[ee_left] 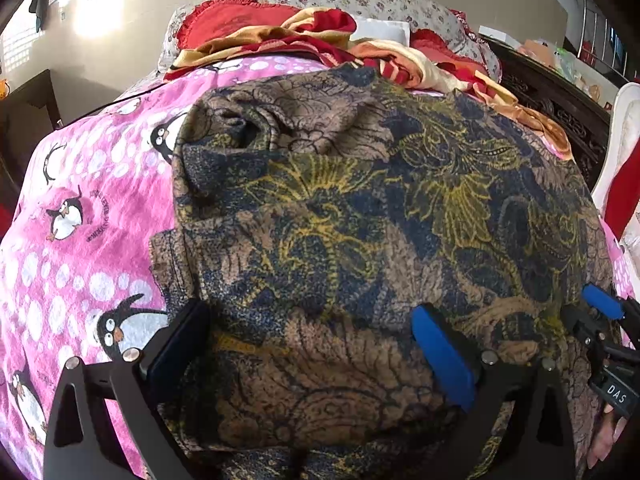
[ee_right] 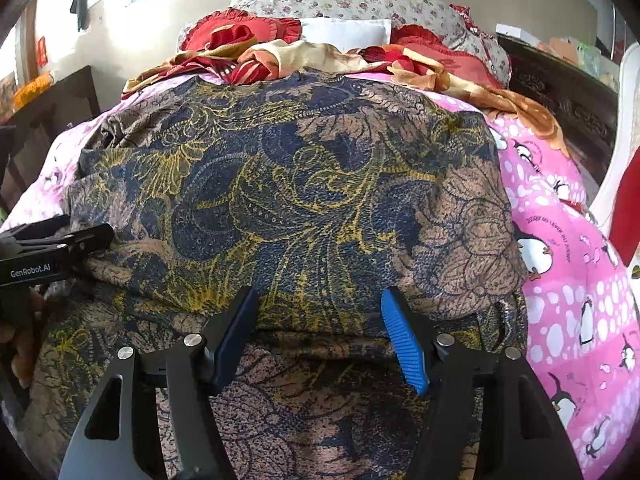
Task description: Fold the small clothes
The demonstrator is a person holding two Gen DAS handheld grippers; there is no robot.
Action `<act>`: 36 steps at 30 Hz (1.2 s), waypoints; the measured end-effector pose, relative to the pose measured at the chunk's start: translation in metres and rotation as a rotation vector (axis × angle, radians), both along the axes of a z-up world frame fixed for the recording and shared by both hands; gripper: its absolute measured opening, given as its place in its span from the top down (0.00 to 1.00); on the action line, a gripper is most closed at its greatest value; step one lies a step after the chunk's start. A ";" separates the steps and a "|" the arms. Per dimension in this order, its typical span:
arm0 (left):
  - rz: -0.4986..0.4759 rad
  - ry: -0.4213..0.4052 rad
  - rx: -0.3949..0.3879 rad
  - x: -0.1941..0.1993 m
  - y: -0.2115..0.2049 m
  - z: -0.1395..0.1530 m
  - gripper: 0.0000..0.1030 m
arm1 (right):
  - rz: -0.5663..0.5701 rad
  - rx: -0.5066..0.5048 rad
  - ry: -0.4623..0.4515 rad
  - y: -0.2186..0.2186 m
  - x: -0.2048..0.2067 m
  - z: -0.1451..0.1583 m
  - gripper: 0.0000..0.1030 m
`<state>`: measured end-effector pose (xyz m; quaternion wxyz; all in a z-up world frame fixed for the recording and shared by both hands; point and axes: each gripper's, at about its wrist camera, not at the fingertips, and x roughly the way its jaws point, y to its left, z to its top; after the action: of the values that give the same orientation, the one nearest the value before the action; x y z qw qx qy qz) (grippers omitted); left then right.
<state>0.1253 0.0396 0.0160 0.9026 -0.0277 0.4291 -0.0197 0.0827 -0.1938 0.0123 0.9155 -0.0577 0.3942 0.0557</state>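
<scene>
blue, tan and mustard batik-print cloth (ee_left: 360, 208) fills the middle of both views, spread over the pink penguin-print bedsheet (ee_left: 80, 240). your left gripper (ee_left: 308, 340) stands wide over the cloth's near edge, nothing pinched between its blue pads. your right gripper (ee_right: 320, 332) sits at lower centre of its own view, jaws apart over a fold, holding nothing. red and cream crumpled fabric (ee_right: 280, 56) lies along the top of the frame.
</scene>
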 end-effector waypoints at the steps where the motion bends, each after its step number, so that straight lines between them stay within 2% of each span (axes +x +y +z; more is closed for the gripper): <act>1: 0.013 0.000 0.010 0.000 0.000 0.003 0.01 | -0.002 -0.001 0.000 0.000 0.000 0.001 0.28; 2: 0.048 -0.015 0.037 -0.002 0.000 0.009 0.04 | -0.002 0.000 0.004 0.001 0.000 0.002 0.28; 4: 0.121 -0.092 0.084 -0.009 0.000 0.025 0.05 | -0.007 0.017 0.008 -0.002 0.002 0.013 0.28; 6: 0.140 -0.144 0.048 -0.007 -0.001 0.037 0.05 | -0.047 0.042 -0.044 -0.008 0.007 0.031 0.28; 8: 0.133 -0.119 0.010 0.008 -0.005 0.038 0.05 | -0.070 0.049 -0.088 -0.008 0.020 0.046 0.28; 10: 0.134 -0.082 -0.019 0.026 -0.006 0.031 0.05 | -0.044 0.042 -0.073 0.001 0.041 0.049 0.28; 12: 0.154 -0.045 0.013 0.039 -0.005 0.016 0.09 | -0.014 0.034 -0.061 0.012 0.057 0.043 0.28; 14: 0.141 -0.040 0.005 0.040 -0.002 0.004 0.08 | 0.006 -0.003 -0.050 0.021 0.067 0.028 0.28; 16: 0.136 -0.046 -0.009 0.039 -0.002 0.003 0.07 | 0.015 -0.066 -0.049 0.027 0.068 0.004 0.25; 20: 0.119 -0.028 0.006 0.044 -0.006 -0.001 0.01 | 0.012 -0.080 -0.058 0.027 0.068 0.006 0.24; 36: 0.104 0.002 0.018 0.049 -0.008 0.000 0.00 | 0.020 -0.059 -0.054 0.027 0.070 0.004 0.21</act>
<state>0.1745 0.0313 0.0161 0.9023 -0.0417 0.4280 0.0309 0.1530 -0.1669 0.0166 0.9232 -0.0901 0.3701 0.0516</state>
